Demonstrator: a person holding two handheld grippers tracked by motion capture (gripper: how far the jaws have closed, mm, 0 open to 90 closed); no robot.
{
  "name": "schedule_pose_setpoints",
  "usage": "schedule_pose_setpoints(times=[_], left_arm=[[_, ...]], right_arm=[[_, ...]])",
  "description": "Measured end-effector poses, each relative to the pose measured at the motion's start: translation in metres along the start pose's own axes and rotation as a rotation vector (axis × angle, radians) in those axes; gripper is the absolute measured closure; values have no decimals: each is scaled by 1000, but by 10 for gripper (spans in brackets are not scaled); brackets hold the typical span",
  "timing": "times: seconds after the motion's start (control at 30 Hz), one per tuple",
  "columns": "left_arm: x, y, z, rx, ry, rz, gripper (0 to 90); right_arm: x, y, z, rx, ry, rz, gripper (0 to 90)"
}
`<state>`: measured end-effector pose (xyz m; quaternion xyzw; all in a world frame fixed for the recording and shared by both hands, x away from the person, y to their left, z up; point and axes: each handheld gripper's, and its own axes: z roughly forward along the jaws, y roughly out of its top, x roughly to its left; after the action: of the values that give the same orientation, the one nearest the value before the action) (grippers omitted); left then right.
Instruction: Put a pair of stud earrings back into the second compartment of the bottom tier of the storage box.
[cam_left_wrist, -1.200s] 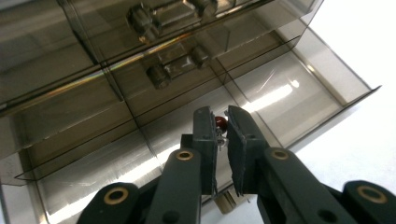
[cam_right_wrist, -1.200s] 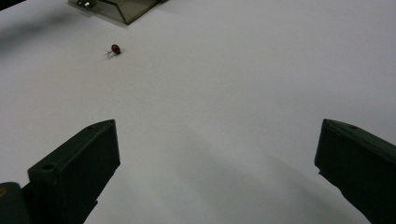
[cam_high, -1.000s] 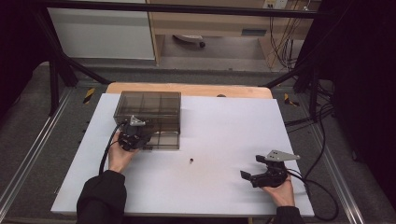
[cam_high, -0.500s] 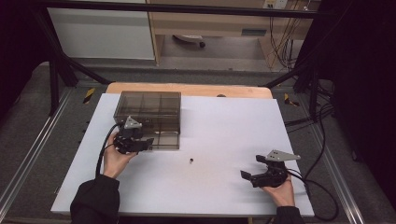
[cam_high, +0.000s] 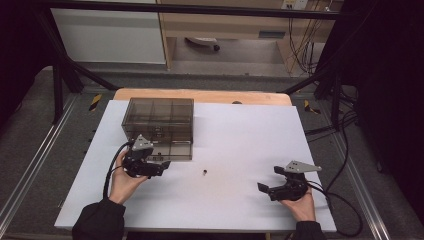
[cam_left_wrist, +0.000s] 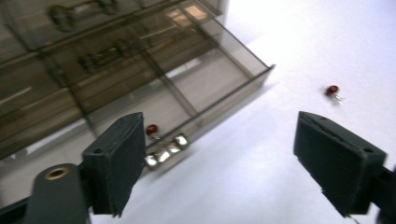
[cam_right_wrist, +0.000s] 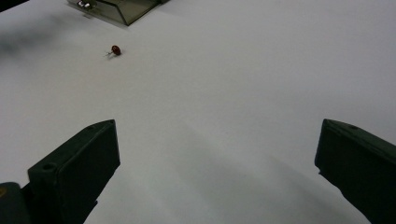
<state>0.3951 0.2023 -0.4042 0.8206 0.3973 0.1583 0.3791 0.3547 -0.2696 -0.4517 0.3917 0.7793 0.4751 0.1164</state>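
Left gripper (cam_high: 161, 166) just off the front edge of the smoked plastic compartment box (cam_high: 159, 128), jaws just been opening, now spread wide, nothing between them. Seen along the jaws in the left gripper view: open drawer (cam_left_wrist: 187, 93) of the box pulled toward the gripper, a small red-headed pin (cam_left_wrist: 151, 130) lying inside near the front wall, a shiny metal clasp (cam_left_wrist: 166, 150) on the drawer front. Second red pin (cam_left_wrist: 332, 90) loose on the white table (cam_high: 240, 140), well apart from the drawer, between the two hands; same pin at (cam_high: 205, 172) and (cam_right_wrist: 115, 49).

Right gripper (cam_high: 267, 189) resting near the front right of the table, jaws wide apart, holding nothing, pointed roughly toward the loose pin.

Likely step, judged from the layout: one pin dropped in the drawer, one left to fetch.

Risks:
- Loose pin tiny and round-headed; could roll or skid away under a jaw closing off-centre.
- Thick jaws against flat board; pin could be pressed down rather than lifted.
- Left gripper close to drawer front; a careless swing could knock the drawer or shift the whole box.
- Trailing cable (cam_high: 111, 167) looping by the left wrist; could drag across the table.

Surroundings: wooden board edge (cam_high: 200, 95) behind the white sheet, dark frame rails either side, cables at far right. Nothing standing between either gripper and the loose pin.
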Motion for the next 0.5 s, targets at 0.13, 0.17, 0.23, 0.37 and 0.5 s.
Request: schedule_pose_setpoints(times=[0.13, 0.17, 0.23, 0.37, 0.5], left_arm=[[-14, 0, 6, 8, -17, 18, 117], [-17, 0, 7, 11, -20, 28, 110], [-24, 2, 10, 12, -26, 33, 94], [-34, 5, 17, 12, -47, 40, 85], [-44, 8, 26, 11, -72, 39, 81]], right_arm=[[0, 0, 0, 0, 0, 1, 7], [0, 0, 0, 1, 0, 0, 7], [0, 0, 0, 1, 0, 0, 7], [0, 0, 0, 0, 0, -1, 7], [0, 0, 0, 2, 0, -1, 7]])
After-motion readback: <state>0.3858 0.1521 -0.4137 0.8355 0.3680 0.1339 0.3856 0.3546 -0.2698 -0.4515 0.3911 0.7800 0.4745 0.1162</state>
